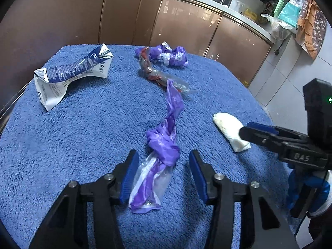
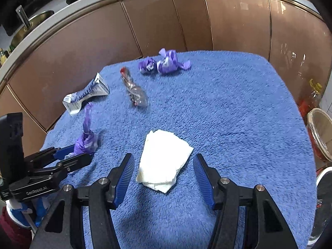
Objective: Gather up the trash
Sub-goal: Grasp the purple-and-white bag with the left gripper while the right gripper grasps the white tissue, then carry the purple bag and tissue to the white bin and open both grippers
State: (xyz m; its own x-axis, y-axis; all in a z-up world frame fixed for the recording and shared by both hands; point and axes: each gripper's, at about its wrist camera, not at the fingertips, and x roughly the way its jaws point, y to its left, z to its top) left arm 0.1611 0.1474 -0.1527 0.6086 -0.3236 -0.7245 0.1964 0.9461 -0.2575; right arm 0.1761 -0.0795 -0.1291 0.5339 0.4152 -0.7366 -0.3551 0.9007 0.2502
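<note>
Here, in my left wrist view, my left gripper (image 1: pixel 164 174) stands spread wide over the blue towel (image 1: pixel 83 137), and the near end of a long purple bag (image 1: pixel 164 145) lies between its two blue pads (image 1: pixel 129 176) without either pad touching it. The bag is knotted near the pads and trails away toward 12 o'clock. At its far end lies a clear wrapper (image 1: pixel 157 74) with red in it, and beyond that, at 12, a purple wad (image 1: pixel 170 55). A crushed carton (image 1: pixel 72 74) sits at 10 o'clock. A white tissue (image 1: pixel 230 130) lies at 2 o'clock, and my right gripper (image 1: pixel 247 129) reaches in from 3 with its tip over the tissue's near edge. Brown cabinets (image 1: pixel 186 27) stand behind the towel.

In my right wrist view, my right gripper (image 2: pixel 164 174) is also spread wide, with the folded tissue (image 2: pixel 164 159) lying flat on the towel (image 2: pixel 238 124) between its pads (image 2: pixel 124 176), clear of both. My left gripper (image 2: pixel 68 155) shows at 9 o'clock, open around the bag (image 2: pixel 87 139). The carton (image 2: pixel 85 97) lies at 10, the wrapper (image 2: pixel 134 91) at 11, and two purple wads (image 2: pixel 166 63) at 12.
</note>
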